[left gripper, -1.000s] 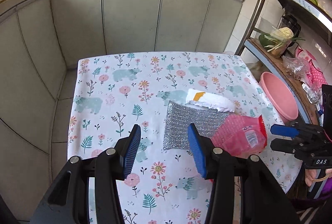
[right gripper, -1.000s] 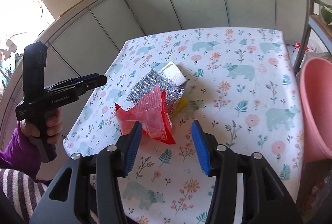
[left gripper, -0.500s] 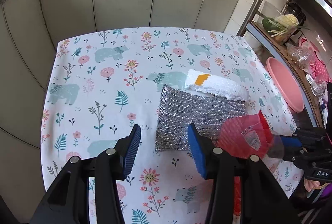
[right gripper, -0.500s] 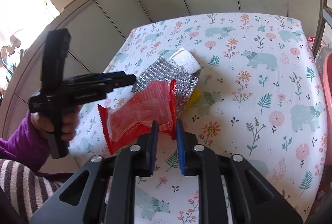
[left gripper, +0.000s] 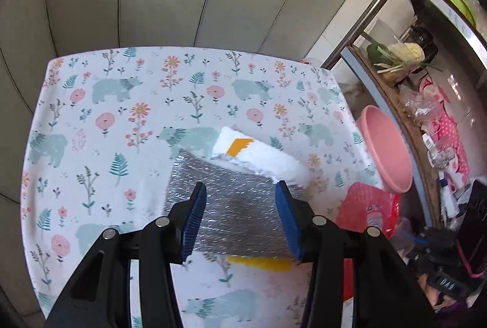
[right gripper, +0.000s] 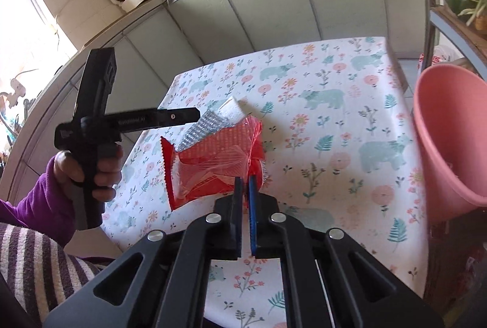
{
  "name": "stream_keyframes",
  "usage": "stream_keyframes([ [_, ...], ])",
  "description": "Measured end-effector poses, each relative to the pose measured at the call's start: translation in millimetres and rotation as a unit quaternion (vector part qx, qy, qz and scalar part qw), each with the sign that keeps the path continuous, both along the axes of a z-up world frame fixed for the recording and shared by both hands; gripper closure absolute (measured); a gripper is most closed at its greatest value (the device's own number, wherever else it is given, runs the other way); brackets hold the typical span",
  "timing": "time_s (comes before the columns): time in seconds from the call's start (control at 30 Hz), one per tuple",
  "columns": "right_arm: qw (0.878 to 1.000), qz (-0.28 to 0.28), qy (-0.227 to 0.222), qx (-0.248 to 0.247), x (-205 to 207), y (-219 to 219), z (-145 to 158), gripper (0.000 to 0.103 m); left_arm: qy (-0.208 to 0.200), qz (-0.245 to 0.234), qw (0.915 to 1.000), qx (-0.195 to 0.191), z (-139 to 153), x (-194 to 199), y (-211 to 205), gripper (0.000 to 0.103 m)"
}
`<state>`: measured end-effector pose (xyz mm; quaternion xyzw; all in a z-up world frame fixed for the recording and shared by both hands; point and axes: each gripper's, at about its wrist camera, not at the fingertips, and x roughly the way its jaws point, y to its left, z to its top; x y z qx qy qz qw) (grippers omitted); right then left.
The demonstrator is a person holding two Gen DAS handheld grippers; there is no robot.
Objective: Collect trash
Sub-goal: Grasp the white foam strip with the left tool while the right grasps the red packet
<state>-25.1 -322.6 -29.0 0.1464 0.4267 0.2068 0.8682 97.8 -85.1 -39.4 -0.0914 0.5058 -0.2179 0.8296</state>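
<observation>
Kitchen desk [left gripper: 100,90] with the bear-print cloth carries a silver pouch [left gripper: 240,206]. Above it hangs the left gripper [left gripper: 240,217], fingers spread. Beside the pouch, the right gripper [right gripper: 244,185] pinches only a corner of the red wrapper [right gripper: 213,166], which may slip or tear.

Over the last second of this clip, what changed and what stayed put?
The right hand-held gripper closed on the red plastic wrapper and lifted it off the floral tablecloth. The left hand-held gripper, jaws open, moved in over the silver foil sheet. The sheet and the white paper wad stayed put.
</observation>
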Motion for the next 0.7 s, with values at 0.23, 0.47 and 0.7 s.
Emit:
stream_keyframes([
  [0.23, 1.000, -0.014, -0.012, 0.010, -10, -13, -2, 0.099, 0.123, 0.092, 0.9881, -0.012, -6, 39, -26, 0.057],
  [0.47, 0.999, -0.026, -0.019, 0.016, -22, -25, -6, 0.099, 0.160, 0.129, 0.9777, 0.041, -14, 57, -50, 0.057],
  [0.7, 0.998, -0.042, -0.028, 0.022, -33, -40, -8, 0.099, 0.162, 0.121, 0.9773, 0.062, -23, 50, -66, 0.057],
])
